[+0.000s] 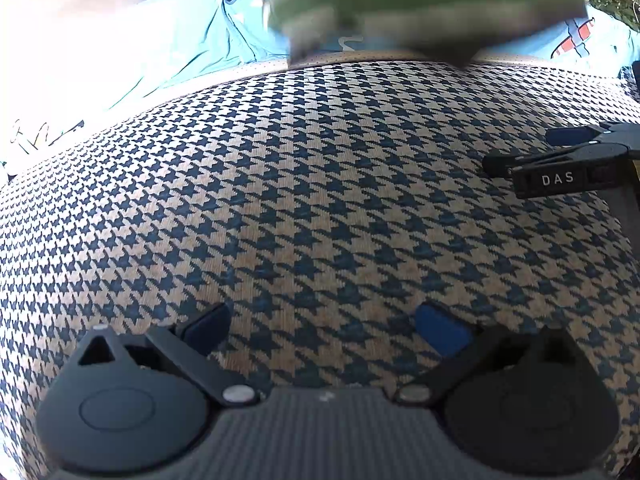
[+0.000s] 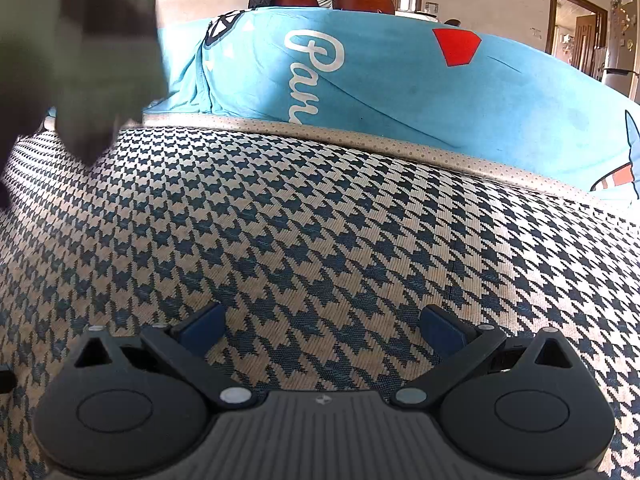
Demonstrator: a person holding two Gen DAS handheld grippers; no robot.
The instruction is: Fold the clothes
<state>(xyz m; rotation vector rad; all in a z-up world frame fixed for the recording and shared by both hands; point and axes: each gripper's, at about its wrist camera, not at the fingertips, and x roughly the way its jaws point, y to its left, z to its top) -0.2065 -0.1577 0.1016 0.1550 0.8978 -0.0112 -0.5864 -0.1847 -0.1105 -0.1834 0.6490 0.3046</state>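
The houndstooth surface [image 1: 320, 200] lies bare. Left view: your left tongs [image 1: 332, 330] are released; a blurred green-striped garment [image 1: 424, 4] hangs above. Right view: your right tongs [image 2: 322, 326] are released; the garment [image 2: 80, 52] is unfolded, so folding appears unstarted.

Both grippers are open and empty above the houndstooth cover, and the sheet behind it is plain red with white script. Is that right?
Not quite: the sheet is light blue, with white script and only a small red patch, as the right wrist view shows. The rest holds: left gripper and right gripper are open and empty above the houndstooth cover.
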